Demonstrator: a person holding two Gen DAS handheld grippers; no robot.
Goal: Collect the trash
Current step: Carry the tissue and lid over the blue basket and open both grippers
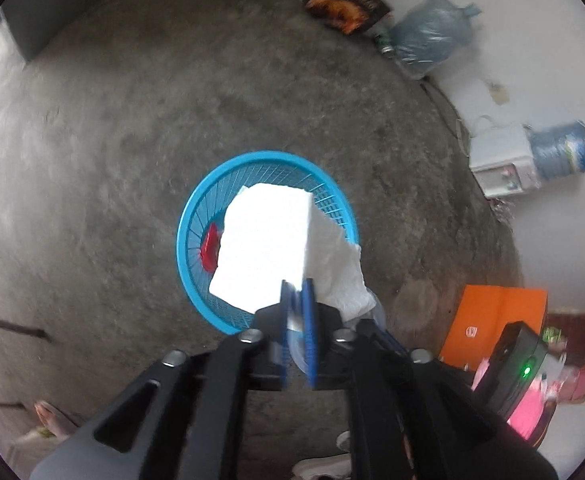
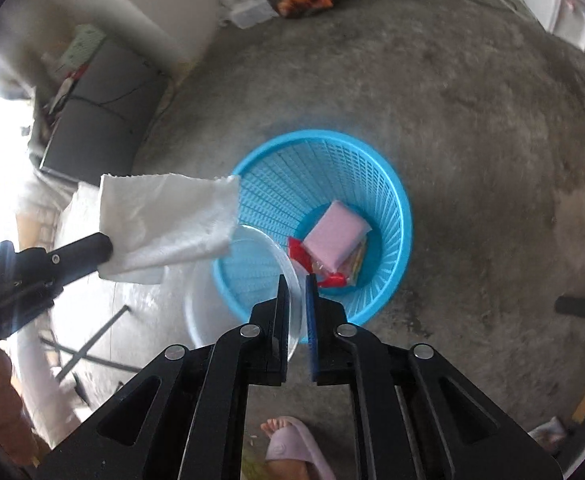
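A blue plastic basket (image 1: 196, 220) (image 2: 388, 208) stands on the concrete floor. It holds a pink pack (image 2: 336, 236) and red wrappers (image 2: 304, 254). My left gripper (image 1: 297, 286) hangs over the basket's near rim. Its jaws stand slightly apart, and a white paper towel (image 1: 268, 240) sits between the tips, spread over the basket. In the right wrist view the towel (image 2: 164, 220) hangs off the left gripper's black finger (image 2: 80, 254). My right gripper (image 2: 295, 280) is beside the basket's rim, jaws a little apart. The rim of a clear plastic lid (image 2: 244, 280) lies against its left finger.
A slippered foot (image 2: 288, 444) is close below the right gripper. An orange box (image 1: 492, 320) lies at the right. Plastic bags (image 1: 428, 36), a printed box (image 1: 344, 4) and a white box (image 1: 500, 160) line the wall. A grey cabinet (image 2: 100, 120) stands at the left.
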